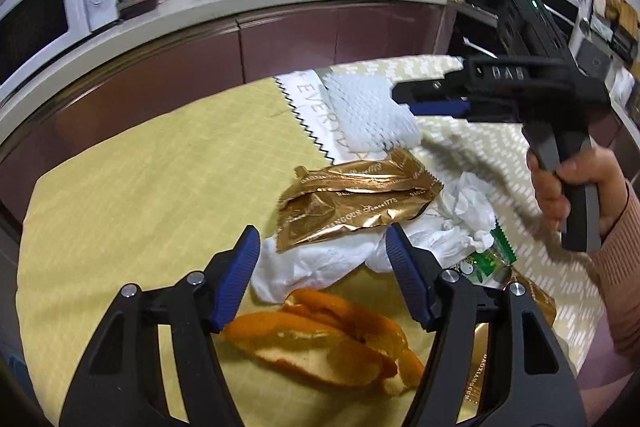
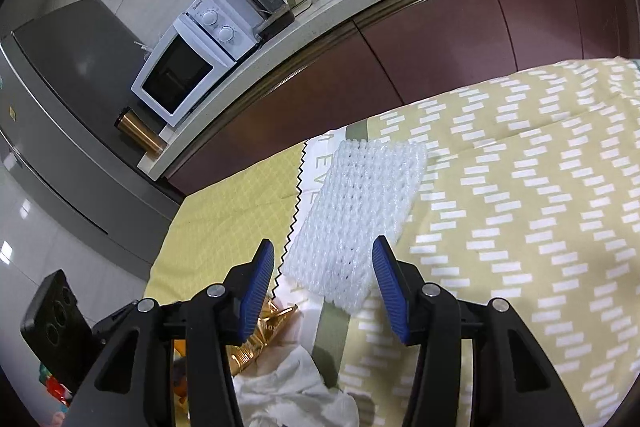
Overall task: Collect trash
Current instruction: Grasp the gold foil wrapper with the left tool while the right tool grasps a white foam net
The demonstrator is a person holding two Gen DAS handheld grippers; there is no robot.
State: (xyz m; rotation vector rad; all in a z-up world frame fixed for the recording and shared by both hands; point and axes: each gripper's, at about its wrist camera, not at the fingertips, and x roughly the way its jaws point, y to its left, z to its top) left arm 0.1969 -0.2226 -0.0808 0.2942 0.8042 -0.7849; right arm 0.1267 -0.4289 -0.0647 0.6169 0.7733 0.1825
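A litter of trash lies on a yellow cloth-covered table (image 1: pixel 120 187) in a home kitchen. In the left wrist view, the left gripper (image 1: pixel 322 255) hangs over the pile with its jaws about half open and nothing between the blue pads. Orange peel (image 1: pixel 328 339) lies directly beneath it, toward 6 o'clock. A gold wrapper (image 1: pixel 352 203) sits at 12 o'clock from the fingertips, overlapping crumpled white tissue (image 1: pixel 440 227) that spreads to 2 o'clock. A green packet (image 1: pixel 490 261) pokes out at 3 o'clock, beside the tissue. A white foam net (image 1: pixel 368 111) lies farther off at 12 o'clock on a patterned cloth (image 1: pixel 472 155).

The right gripper (image 1: pixel 400 95), held by a person's hand (image 1: pixel 568 187) at the right edge, points its tips at the foam net. In the right wrist view, the right gripper (image 2: pixel 323 259) stands about half open, empty, with the foam net (image 2: pixel 360 211) ahead at 12 o'clock, its near end lying between the fingertips but not pinched. The gold wrapper (image 2: pixel 260 331) and tissue (image 2: pixel 288 387) show at 6 to 7 o'clock under the left finger. A white microwave (image 2: pixel 192 55) rests on the counter (image 2: pixel 320 23) at 10 o'clock.
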